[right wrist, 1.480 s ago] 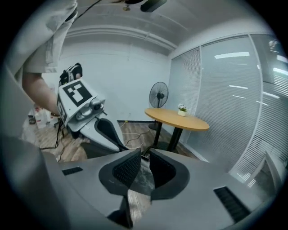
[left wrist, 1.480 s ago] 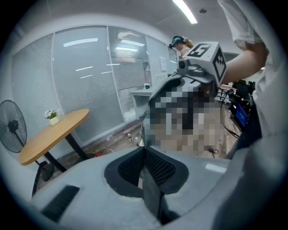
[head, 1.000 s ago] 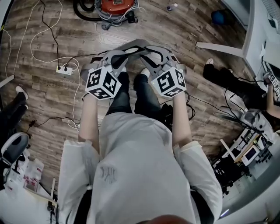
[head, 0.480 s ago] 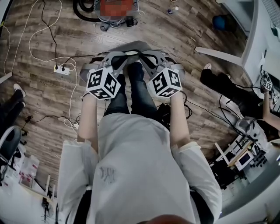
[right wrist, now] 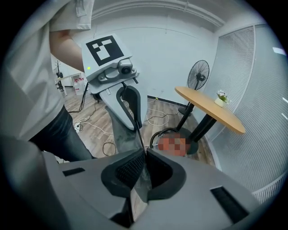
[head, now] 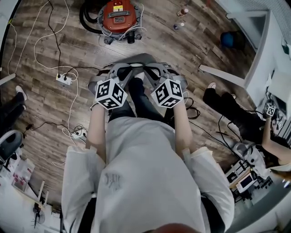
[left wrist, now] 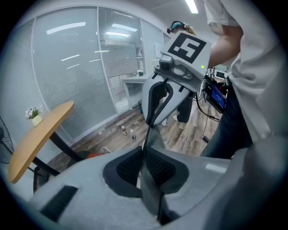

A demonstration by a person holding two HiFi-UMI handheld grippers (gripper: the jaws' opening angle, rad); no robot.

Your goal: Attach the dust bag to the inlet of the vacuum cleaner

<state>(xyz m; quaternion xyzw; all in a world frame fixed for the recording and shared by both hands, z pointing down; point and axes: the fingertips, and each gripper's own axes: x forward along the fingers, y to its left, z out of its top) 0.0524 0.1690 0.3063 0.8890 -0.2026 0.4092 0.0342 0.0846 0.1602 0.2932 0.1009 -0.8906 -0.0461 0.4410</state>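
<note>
A red vacuum cleaner [head: 119,16] with a black hose stands on the wooden floor ahead of me. I hold a grey dust bag [head: 136,58] stretched between both grippers, above my feet. In the left gripper view the left gripper [left wrist: 145,155] is shut on a fold of the bag [left wrist: 154,137]. My right gripper [right wrist: 145,157] has just been closing and its pads now pinch the bag's grey fabric [right wrist: 126,132]. In the head view the left gripper [head: 128,69] and the right gripper [head: 152,69] face each other, close together.
A power strip [head: 63,78] and white cables lie on the floor at the left. Two small bottles [head: 182,11] and a blue ball [head: 227,40] are at the right of the vacuum. A seated person's legs [head: 227,107] are at the right. A round wooden table [right wrist: 211,110] and a fan [right wrist: 198,74] stand nearby.
I have stepped toward the vacuum cleaner, which now shows whole at the top of the head view. Both grippers moved forward with the bag and stand a little closer together.
</note>
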